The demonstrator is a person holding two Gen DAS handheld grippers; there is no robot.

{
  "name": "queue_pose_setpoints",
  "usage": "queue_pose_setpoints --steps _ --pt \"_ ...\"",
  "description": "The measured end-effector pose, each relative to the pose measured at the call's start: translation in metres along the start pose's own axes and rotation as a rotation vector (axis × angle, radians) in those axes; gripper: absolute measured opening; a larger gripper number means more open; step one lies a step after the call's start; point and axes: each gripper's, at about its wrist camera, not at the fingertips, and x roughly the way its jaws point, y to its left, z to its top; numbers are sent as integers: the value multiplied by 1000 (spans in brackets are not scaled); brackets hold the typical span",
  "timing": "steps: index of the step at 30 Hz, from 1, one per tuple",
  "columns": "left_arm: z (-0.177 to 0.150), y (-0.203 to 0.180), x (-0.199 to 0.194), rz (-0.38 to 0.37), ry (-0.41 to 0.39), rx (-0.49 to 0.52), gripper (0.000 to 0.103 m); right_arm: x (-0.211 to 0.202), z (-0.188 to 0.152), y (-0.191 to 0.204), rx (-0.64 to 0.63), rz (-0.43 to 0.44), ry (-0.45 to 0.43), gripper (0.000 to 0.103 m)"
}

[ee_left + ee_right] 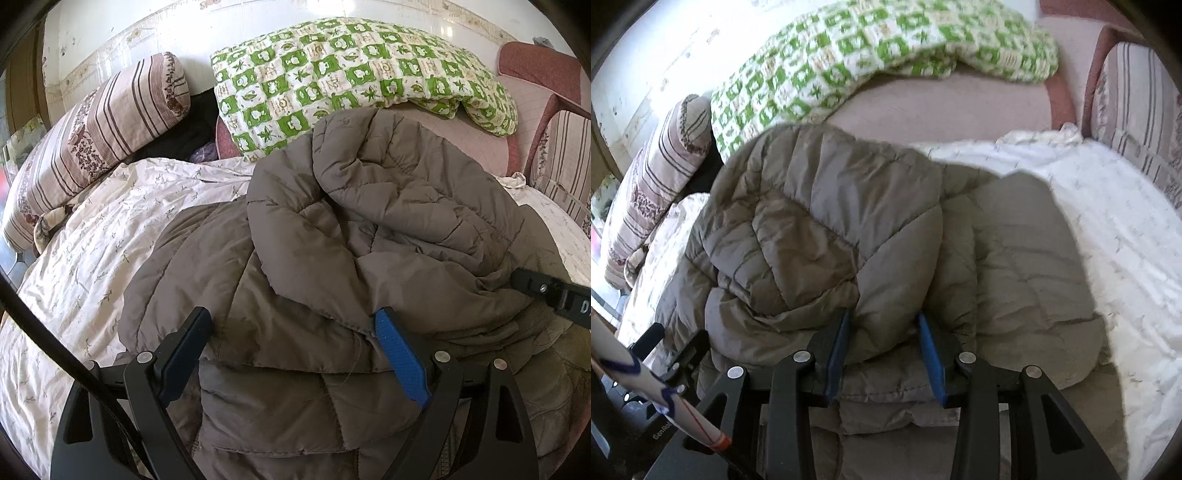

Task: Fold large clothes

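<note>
Nearest me, right hand-held gripper (882,323) half closed, pinching puffy fold of jacket (827,229). Left hand-held gripper (293,326) wide open over jacket's near part, right pad against fold edge, gripping nothing. Jacket heaped on bed (1108,221), mid-fold. I judge: keep right pinch firm, carry fold flat across body, use left to pin lower layer so padding doesn't spring back. Open sheet both sides for laying sleeves. Beyond: striped pillow (96,125), green quilt (332,70), clear of jacket's far edge.
</note>
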Motion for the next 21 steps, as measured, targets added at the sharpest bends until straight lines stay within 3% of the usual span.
queue_pose_setpoints --steps 5,21 --pt "-1 -1 0 -2 -1 4 90 -17 1 10 -37 34 -72 45" --pt "-1 -2 -1 -4 6 5 90 9 -12 20 -94 40 23 51"
